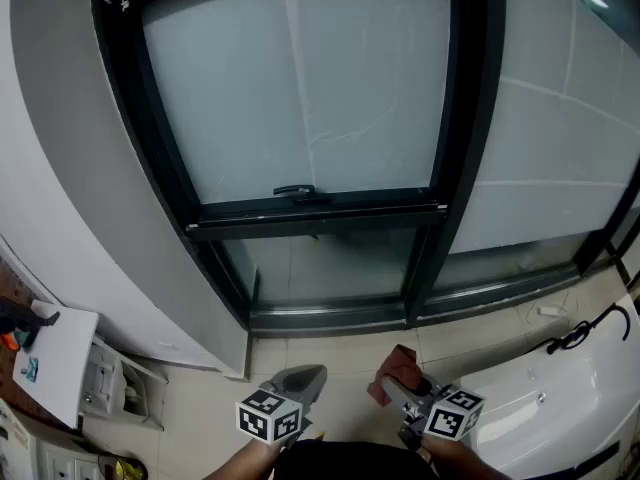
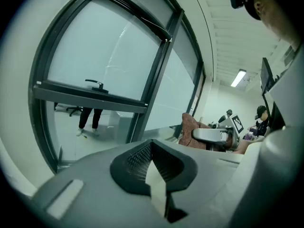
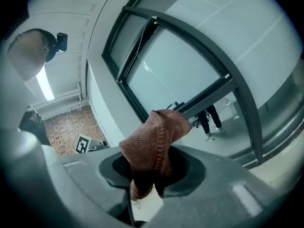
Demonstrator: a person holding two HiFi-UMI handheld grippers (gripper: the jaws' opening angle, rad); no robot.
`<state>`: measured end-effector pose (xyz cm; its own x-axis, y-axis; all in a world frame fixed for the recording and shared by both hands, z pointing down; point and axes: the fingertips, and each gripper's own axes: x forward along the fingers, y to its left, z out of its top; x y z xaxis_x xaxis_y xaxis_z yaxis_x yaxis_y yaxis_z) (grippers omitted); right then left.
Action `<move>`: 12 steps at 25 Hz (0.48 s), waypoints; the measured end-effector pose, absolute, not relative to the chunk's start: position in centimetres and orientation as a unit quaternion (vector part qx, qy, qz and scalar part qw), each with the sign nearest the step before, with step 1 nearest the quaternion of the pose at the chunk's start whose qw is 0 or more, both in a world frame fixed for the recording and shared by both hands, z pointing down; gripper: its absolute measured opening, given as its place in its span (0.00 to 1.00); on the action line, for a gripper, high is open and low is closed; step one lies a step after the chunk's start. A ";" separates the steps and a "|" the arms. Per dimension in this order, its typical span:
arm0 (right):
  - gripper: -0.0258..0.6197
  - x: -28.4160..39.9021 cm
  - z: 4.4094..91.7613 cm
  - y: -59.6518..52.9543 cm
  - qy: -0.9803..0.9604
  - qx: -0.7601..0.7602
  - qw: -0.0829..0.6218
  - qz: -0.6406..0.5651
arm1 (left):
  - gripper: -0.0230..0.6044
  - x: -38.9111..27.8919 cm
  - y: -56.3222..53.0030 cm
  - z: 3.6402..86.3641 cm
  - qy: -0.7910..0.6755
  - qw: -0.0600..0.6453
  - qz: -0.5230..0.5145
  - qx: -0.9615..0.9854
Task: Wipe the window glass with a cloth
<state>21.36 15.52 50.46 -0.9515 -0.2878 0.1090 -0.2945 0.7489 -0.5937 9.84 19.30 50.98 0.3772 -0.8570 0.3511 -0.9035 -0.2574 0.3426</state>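
Observation:
The window (image 1: pixel 300 88) has frosted glass in a black frame, with a black handle (image 1: pixel 296 192) on its lower rail. A reddish-brown knitted cloth (image 3: pixel 154 146) sticks up from my right gripper (image 3: pixel 152 175), which is shut on it. In the head view that cloth (image 1: pixel 393 376) and my right gripper (image 1: pixel 402 396) sit low, well short of the glass. My left gripper (image 1: pixel 303 378) hangs beside it, shut and holding nothing. The left gripper view shows its jaws (image 2: pixel 154 175) together, the glass (image 2: pixel 104 51) ahead and the cloth (image 2: pixel 192 127) to the right.
A lower fixed pane and sill (image 1: pixel 330 318) run under the handle rail. A white cabinet (image 1: pixel 55 363) stands at the left. A white curved surface (image 1: pixel 560 408) with a black cable (image 1: pixel 585 333) lies at the lower right. A person's legs (image 2: pixel 88 120) show beyond the lower pane.

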 end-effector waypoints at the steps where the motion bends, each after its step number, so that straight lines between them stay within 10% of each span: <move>1: 0.22 21.8 50.4 14.6 -0.933 0.159 0.002 0.322 | 0.06 10.1 18.6 50.8 -0.559 0.245 0.046 0.791; 12: 0.22 24.7 50.7 6.3 -0.901 0.199 -0.059 0.382 | 0.06 10.9 12.3 50.8 -0.562 0.227 0.079 0.792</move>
<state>24.72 6.31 50.68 -0.9139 -0.4032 0.0458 -0.3133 0.6293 -0.7112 10.87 12.31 50.84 0.3560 -0.8534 0.3807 -0.9255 -0.2657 0.2698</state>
